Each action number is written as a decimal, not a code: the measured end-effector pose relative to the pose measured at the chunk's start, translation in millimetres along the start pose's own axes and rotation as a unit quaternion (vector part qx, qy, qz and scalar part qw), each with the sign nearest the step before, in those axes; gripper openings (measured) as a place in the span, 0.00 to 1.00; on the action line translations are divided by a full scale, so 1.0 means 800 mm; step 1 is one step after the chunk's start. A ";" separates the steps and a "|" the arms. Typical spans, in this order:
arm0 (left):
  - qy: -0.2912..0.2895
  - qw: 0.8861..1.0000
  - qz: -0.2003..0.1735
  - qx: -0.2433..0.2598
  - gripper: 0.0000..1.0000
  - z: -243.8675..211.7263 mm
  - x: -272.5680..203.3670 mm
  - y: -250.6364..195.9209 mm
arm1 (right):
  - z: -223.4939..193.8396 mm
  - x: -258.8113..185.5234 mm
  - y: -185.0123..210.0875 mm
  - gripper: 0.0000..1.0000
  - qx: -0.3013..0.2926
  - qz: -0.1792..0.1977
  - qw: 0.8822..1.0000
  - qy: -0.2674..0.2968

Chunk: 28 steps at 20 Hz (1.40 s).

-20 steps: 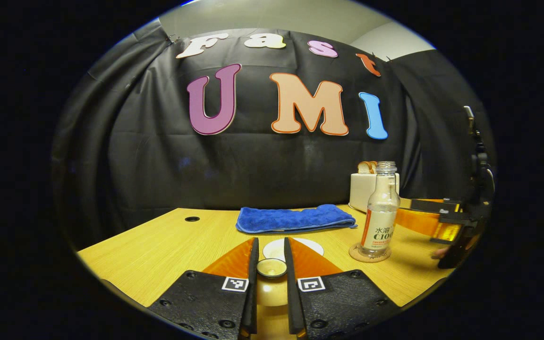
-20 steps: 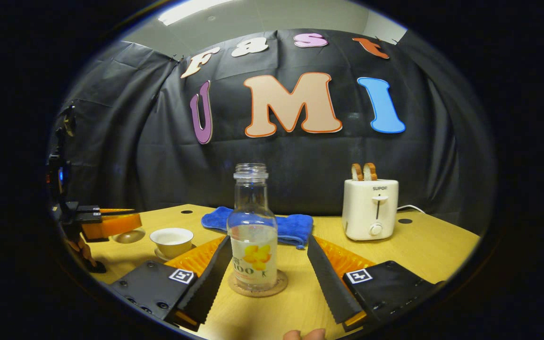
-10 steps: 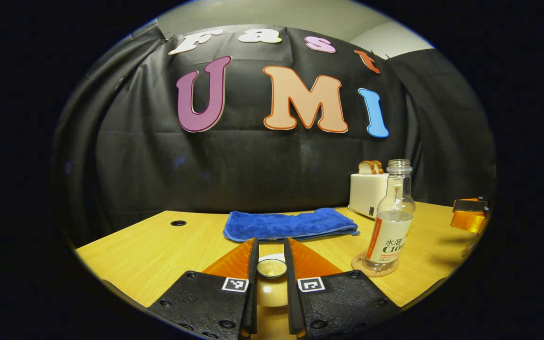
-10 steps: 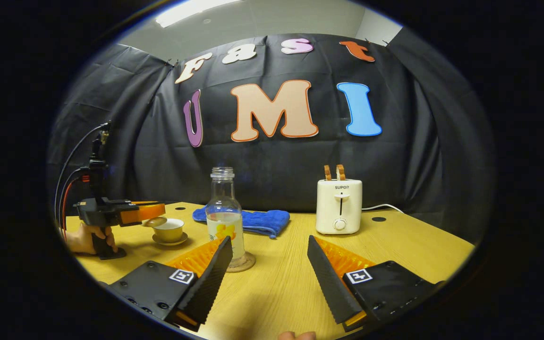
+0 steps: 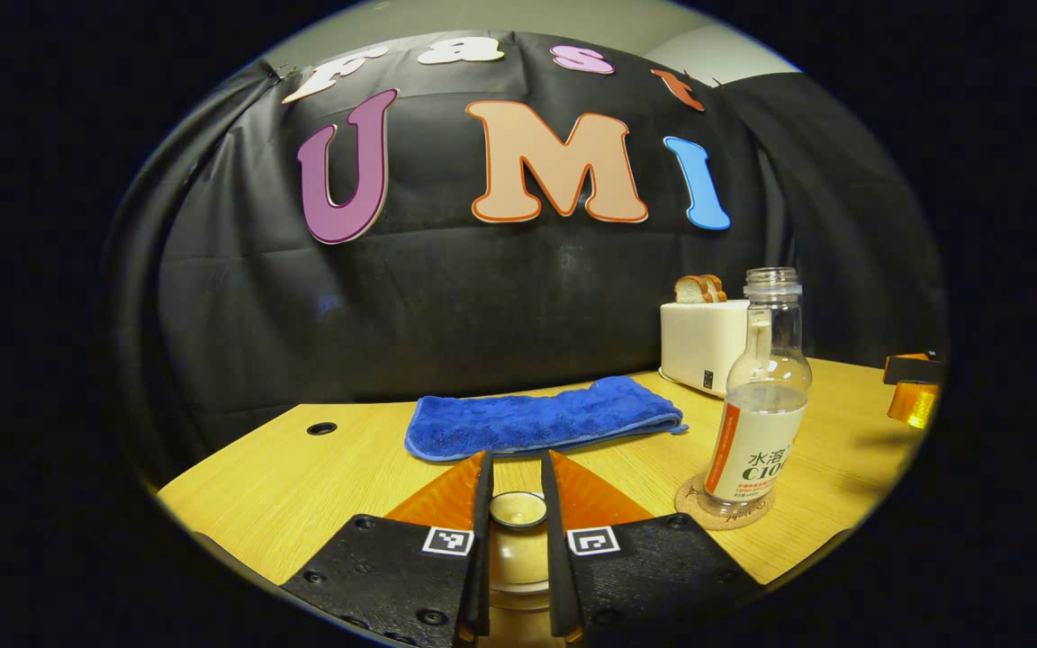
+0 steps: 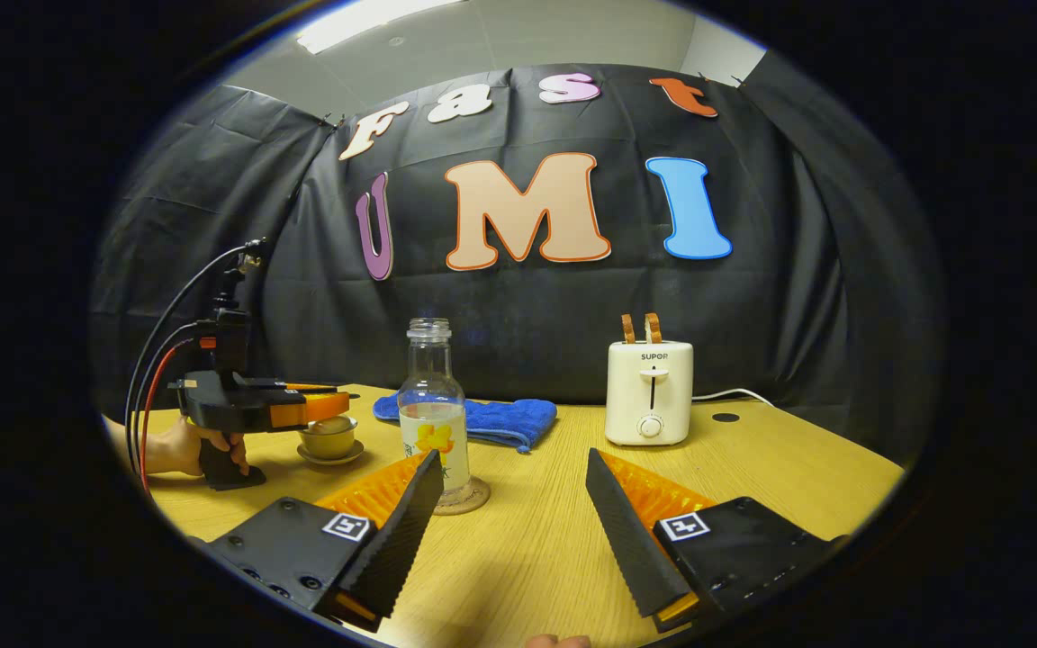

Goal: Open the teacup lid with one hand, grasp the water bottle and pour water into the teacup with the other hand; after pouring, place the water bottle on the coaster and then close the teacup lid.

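Bottle (image 6: 432, 409) sits on coaster (image 6: 462, 498), left gripper (image 5: 516, 486) clamps lid (image 5: 518, 509) above cup (image 6: 328, 438), right gripper (image 6: 512, 504) open; next lower lid onto cup.

The left gripper (image 6: 325, 410), gripping the teacup lid (image 5: 518, 509) by its knob, has moved from beside the teacup (image 6: 329, 440) to directly over it in the right gripper view, the lid now at the cup's rim where a second ago it hung to one side. In the left gripper view, the white interior of the open cup and its saucer, visible between the fingers a second ago, has dropped out of sight beneath the lid. The right gripper (image 6: 511, 504) has drawn back from the water bottle (image 6: 432, 416), which stood between its open fingers a second ago and now stands farther off on the coaster (image 6: 464, 498).
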<state>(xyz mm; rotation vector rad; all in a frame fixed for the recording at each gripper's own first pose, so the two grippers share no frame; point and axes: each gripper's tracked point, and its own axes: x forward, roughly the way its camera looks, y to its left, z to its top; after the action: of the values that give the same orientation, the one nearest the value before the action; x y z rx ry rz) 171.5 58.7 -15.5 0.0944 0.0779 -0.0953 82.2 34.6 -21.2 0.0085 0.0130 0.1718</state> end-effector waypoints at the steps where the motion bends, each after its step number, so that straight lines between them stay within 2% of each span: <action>1: 0.004 1.000 0.001 0.003 0.23 -0.002 0.001 0.000 | 0.000 -0.001 0.000 0.99 0.000 0.000 1.000 0.000; 6: 0.014 1.000 0.007 0.010 0.23 -0.005 0.003 0.001 | 0.001 -0.001 0.003 0.97 0.000 0.003 1.000 -0.001; 8: 0.016 1.000 0.007 0.012 0.24 -0.006 0.002 0.001 | 0.000 -0.001 0.002 0.99 0.000 0.003 1.000 -0.001; 11: 0.015 1.000 0.008 0.010 0.30 -0.005 0.000 0.001 | 0.000 -0.001 0.002 0.97 0.000 0.003 1.000 -0.001; 14: 0.000 1.000 0.004 -0.001 0.68 0.001 -0.001 0.002 | 0.000 -0.001 0.002 0.99 0.000 0.003 1.000 -0.001; 15: -0.007 1.000 0.001 -0.005 0.66 0.003 -0.004 0.001 | 0.000 -0.001 0.002 0.99 0.000 0.003 1.000 -0.001; 17: -0.028 0.999 0.010 -0.021 0.83 0.009 -0.010 0.011 | -0.001 -0.001 0.001 0.99 -0.001 0.002 1.000 -0.001; 18: -0.043 0.998 0.024 -0.029 0.95 0.016 -0.020 0.018 | 0.000 -0.001 0.000 0.99 -0.001 0.000 1.000 0.000; 19: -0.039 0.998 0.039 -0.044 0.98 0.010 -0.021 0.025 | 0.000 -0.001 -0.002 1.00 -0.001 -0.006 1.000 -0.001; 21: -0.037 0.997 0.053 -0.045 0.98 0.009 -0.037 0.022 | 0.000 -0.004 -0.005 0.97 -0.002 -0.024 1.000 -0.002; 25: -0.044 0.997 0.039 -0.045 0.98 0.010 -0.091 -0.004 | 0.001 -0.017 0.009 0.98 0.000 -0.031 1.000 -0.002; 27: -0.041 0.997 0.051 -0.046 0.99 0.009 -0.126 -0.012 | 0.000 -0.035 0.030 1.00 0.000 -0.028 1.000 -0.001; 28: -0.043 0.996 0.060 -0.045 0.98 0.009 -0.145 -0.017 | -0.001 -0.041 0.034 0.97 0.000 -0.032 0.999 -0.001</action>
<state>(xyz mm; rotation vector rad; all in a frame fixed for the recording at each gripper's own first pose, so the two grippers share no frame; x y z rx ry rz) 55.6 54.7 0.0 0.0051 -0.0090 0.0233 45.1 55.8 -21.2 0.0087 0.0116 0.1084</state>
